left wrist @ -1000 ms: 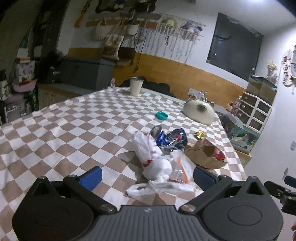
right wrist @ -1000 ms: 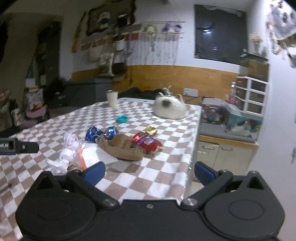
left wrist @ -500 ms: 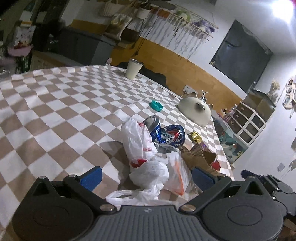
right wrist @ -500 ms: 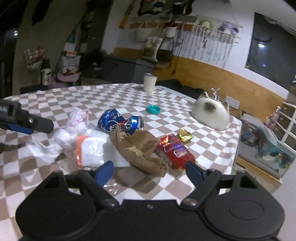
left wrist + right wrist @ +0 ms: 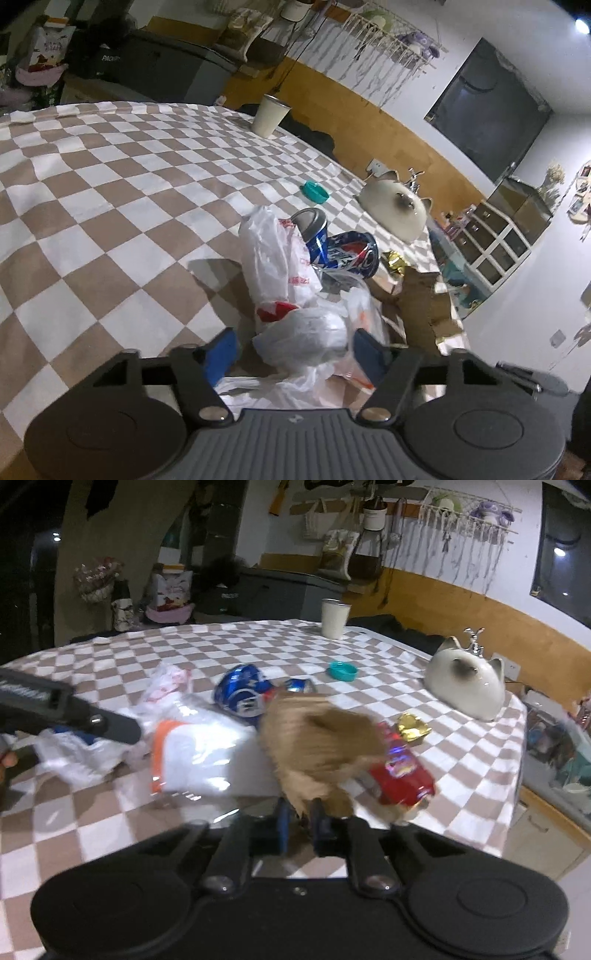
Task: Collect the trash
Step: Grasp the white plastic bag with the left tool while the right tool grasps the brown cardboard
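Trash lies in a heap on the checkered table (image 5: pixel 92 206). My left gripper (image 5: pixel 295 349) is open, its blue pads either side of a crumpled white plastic bag (image 5: pixel 306 332). Behind the bag are two crushed blue cans (image 5: pixel 347 251), gold foil (image 5: pixel 395 260) and a torn brown paper bag (image 5: pixel 424 306). My right gripper (image 5: pixel 301 821) is shut on the near edge of the brown paper bag (image 5: pixel 317 746), which looks blurred. Around it lie a red wrapper (image 5: pixel 400 771), a clear packet with an orange edge (image 5: pixel 199 749), the cans (image 5: pixel 240 694) and gold foil (image 5: pixel 412 729).
A cream cup (image 5: pixel 269 116), a teal lid (image 5: pixel 314 191) and a white cat-shaped ornament (image 5: pixel 393 212) stand farther back on the table. The table's right edge (image 5: pixel 517 760) drops to a counter and white drawers (image 5: pixel 498 240).
My right gripper moved in and closed on the brown paper bag. My left gripper moved forward and narrowed around the white plastic bag.
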Motion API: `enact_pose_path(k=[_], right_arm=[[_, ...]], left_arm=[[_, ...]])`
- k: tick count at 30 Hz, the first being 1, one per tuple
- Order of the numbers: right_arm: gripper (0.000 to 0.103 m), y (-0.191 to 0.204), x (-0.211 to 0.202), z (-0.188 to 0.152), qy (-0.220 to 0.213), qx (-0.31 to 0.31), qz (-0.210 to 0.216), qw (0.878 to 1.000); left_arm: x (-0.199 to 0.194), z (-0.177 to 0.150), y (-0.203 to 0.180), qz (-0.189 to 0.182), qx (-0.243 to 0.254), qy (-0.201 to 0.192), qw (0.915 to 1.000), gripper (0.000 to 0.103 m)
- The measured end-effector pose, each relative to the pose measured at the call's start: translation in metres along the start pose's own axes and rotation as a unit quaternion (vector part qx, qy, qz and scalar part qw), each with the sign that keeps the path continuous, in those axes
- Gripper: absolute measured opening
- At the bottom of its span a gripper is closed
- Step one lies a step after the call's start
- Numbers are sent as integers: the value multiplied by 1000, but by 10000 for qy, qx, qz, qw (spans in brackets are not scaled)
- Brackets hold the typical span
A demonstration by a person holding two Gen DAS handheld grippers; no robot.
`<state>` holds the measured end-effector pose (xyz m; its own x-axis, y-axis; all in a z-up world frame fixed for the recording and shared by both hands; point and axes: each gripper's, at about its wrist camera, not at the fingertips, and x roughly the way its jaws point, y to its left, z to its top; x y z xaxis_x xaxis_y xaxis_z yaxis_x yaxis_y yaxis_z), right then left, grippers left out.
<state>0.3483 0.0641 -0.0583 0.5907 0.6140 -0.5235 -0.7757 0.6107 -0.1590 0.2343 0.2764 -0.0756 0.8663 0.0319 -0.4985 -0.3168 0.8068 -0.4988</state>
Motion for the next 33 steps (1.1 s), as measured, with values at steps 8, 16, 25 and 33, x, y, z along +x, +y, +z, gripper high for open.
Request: enact_pose_path(k=[8,16,25,33], right_arm=[[5,21,-37,-10,-91,702,106,9974],[3,47,-91,-25,22,1521,372,9877],[23,77,-142,-43,-181,2101,1016,9722],[100,74,-153,-55,-794,2361,717,9658]], left_arm=[[-14,-8,-10,419,263,-159,9987,52],[-47,-35,-15,533,656,-222,9962,52],[-76,-68,-31,337,1015,-201,9941,52],[-95,-85,-35,377,1418,-192,9890,52]])
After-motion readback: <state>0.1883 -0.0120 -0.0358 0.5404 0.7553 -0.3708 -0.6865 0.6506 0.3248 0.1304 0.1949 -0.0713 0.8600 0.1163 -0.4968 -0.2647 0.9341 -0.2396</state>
